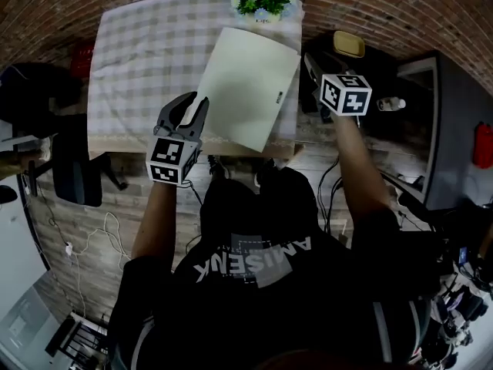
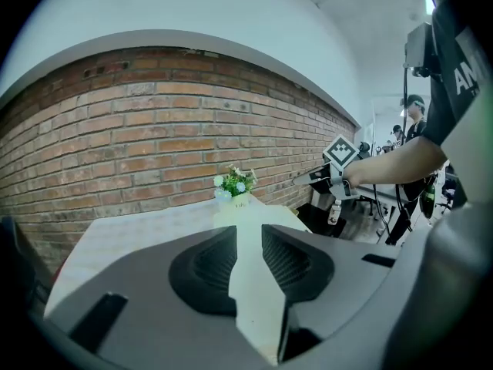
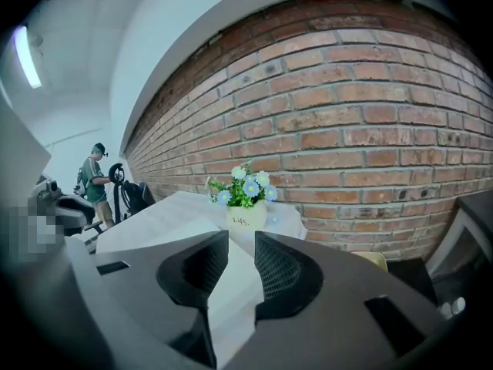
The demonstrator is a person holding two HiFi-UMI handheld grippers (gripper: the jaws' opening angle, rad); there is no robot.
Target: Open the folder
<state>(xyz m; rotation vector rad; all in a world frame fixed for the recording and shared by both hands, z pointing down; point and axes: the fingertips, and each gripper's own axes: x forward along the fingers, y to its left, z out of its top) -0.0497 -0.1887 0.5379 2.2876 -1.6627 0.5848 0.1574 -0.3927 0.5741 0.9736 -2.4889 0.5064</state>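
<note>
Folder point(image 1: 248, 91) lies closed on surface point(image 1: 131, 68); left gripper point(image 1: 194, 108) and right gripper point(image 1: 310, 60), slightly spread and empty, flank it, likely to lift its cover.

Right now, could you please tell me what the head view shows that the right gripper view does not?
Only the head view: the operator's dark shirt, floor cables and the folder's whole outline. Only the right gripper view: a bystander at far left, and the right gripper with jaws apart and empty. Both: the flower pot, the table, the brick wall.
</note>
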